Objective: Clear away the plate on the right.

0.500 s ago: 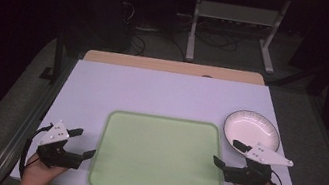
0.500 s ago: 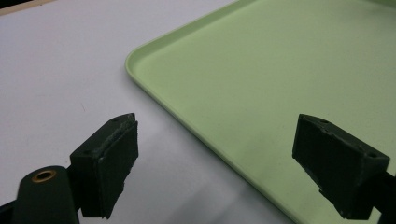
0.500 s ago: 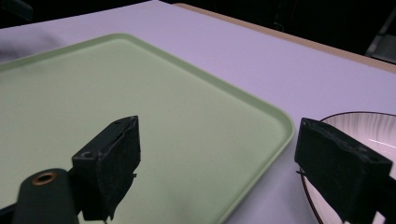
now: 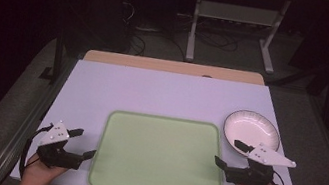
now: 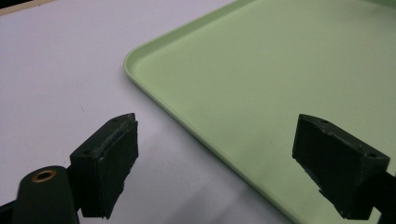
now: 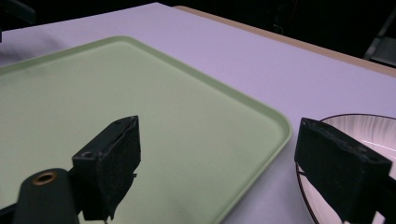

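Left tongs [image 4: 82, 142] & right tongs [image 4: 232, 154] both released, either side of green tray [image 4: 160, 156]; plate [image 4: 252, 131] by right.

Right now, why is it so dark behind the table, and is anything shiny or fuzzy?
High view: the table is lit and the room behind it is nearly black; the white bowl gleams along its rim. Left gripper view: the green tray looks sharp and evenly lit, with no glare. Right gripper view: the black pads up close look a bit soft.
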Tool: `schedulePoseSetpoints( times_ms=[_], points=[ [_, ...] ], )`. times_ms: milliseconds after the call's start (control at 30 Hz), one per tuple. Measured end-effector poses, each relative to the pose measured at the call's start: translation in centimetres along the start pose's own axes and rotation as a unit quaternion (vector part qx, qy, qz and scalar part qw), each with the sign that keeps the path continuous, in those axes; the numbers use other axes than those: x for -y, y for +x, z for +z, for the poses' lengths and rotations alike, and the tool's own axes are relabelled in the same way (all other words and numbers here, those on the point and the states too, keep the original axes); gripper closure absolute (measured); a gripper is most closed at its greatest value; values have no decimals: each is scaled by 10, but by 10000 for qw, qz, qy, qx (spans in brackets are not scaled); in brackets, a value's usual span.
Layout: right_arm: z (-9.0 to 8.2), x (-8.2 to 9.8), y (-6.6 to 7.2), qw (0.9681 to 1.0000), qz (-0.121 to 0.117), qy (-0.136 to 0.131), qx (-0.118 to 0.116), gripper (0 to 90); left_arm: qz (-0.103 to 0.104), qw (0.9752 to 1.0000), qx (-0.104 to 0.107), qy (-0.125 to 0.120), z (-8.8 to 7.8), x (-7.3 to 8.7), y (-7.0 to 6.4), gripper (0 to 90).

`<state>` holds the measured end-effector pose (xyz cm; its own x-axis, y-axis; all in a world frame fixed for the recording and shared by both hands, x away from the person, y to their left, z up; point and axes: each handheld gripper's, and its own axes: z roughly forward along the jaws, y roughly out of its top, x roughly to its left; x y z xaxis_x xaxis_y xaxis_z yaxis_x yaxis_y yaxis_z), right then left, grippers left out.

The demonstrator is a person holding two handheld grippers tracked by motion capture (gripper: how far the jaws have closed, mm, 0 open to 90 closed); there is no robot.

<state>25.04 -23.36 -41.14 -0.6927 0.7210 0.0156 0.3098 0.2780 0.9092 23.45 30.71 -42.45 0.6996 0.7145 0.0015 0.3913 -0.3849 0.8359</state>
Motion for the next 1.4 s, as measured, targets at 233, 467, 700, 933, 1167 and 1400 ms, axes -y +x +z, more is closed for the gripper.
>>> schedulePoseSetpoints(
  times_ms=[233, 467, 700, 933, 1167, 1400],
  points=[
    [-2, 0, -1, 10000, 1, 56, 6, 140, 2, 10000, 27, 12, 1, 0, 0, 145],
    [-6, 0, -2, 10000, 48, 75, -6, 140, -2, 10000, 23, 19, 0, 1, 1, 145],
    [-12, 0, -4, 9999, 96, 56, 0, 140, 7, 10000, 41, 20, 1, 1, 1, 145],
    [-19, -1, -8, 9997, 173, 166, -63, 139, 6, 10000, 36, 27, 0, 2, 2, 145],
    [-23, -1, -16, 9981, 458, 343, -227, 140, -8, 10000, -12, 0, -2, 2, 1, 145],
    [-32, -4, -30, 9964, 613, 529, -235, 140, 14, 10000, -34, 9, -2, 2, 0, 145]
  ],
)
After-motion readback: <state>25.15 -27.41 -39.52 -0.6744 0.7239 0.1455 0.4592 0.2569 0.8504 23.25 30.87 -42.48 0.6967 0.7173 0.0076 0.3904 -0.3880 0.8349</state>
